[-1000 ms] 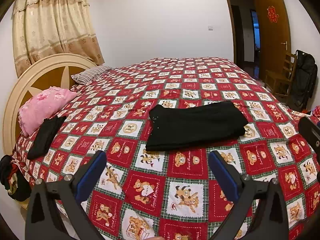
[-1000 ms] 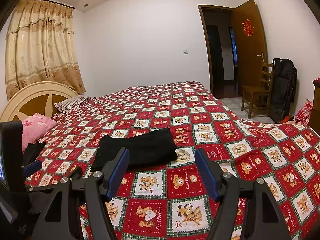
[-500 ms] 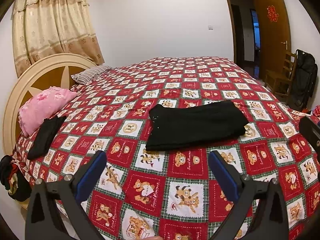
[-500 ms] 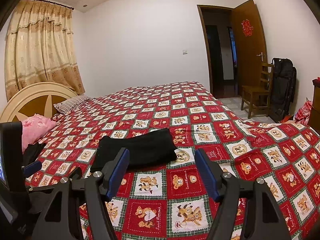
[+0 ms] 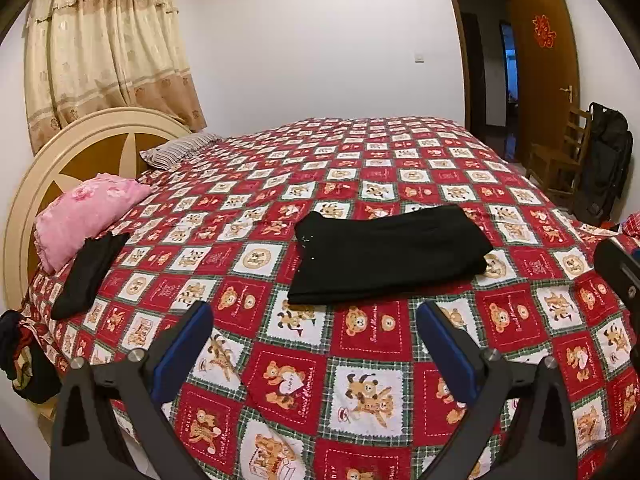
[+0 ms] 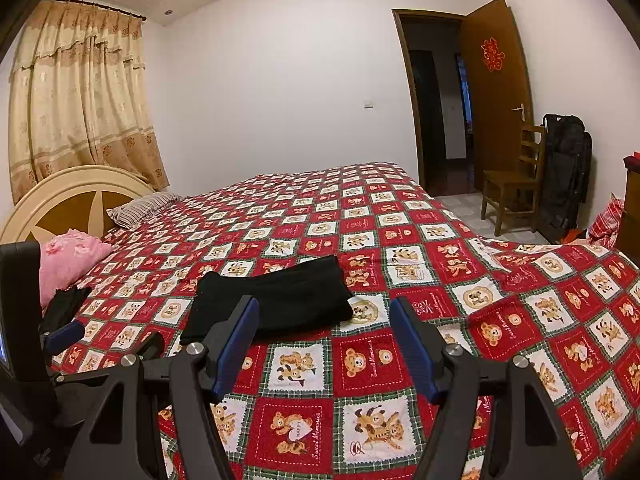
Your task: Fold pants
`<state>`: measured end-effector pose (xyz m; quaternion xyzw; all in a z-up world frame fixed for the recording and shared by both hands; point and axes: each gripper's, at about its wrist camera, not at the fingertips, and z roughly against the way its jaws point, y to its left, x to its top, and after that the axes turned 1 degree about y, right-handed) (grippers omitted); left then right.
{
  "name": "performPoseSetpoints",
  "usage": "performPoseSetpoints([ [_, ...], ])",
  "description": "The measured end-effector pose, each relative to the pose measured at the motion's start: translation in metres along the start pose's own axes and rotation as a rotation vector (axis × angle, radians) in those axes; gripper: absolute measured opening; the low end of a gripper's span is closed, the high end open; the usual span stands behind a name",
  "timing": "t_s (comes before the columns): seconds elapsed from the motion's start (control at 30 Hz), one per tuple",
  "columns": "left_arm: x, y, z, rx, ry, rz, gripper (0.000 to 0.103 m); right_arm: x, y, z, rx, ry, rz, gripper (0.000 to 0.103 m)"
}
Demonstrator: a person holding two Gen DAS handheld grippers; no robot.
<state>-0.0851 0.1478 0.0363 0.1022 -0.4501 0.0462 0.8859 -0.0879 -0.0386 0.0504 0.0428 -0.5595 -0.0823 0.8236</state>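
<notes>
Black pants [image 5: 384,252] lie folded into a flat rectangle on the red bear-patterned bedspread [image 5: 360,380], near the middle of the bed. My left gripper [image 5: 316,320] hovers open over the bedspread in front of them, nothing between its blue pads. In the right wrist view the same pants [image 6: 276,300] lie just beyond my right gripper [image 6: 324,316], which is also open and empty. The left gripper's body [image 6: 24,340] shows at that view's left edge.
A pink pillow [image 5: 88,212] and a second dark garment [image 5: 90,272] lie by the cream headboard [image 5: 60,152]. A striped pillow [image 5: 176,152] sits further back. A wooden chair [image 6: 512,184], a black bag [image 6: 568,168] and an open door [image 6: 496,92] stand on the right.
</notes>
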Motion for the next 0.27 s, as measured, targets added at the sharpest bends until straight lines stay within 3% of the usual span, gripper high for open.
performPoseSetpoints([
  [0.27, -0.0007, -0.0024, -0.0004, -0.017, 0.0, -0.008, 0.103, -0.0012, 0.0001, 0.0005, -0.004, 0.001, -0.006, 0.069],
])
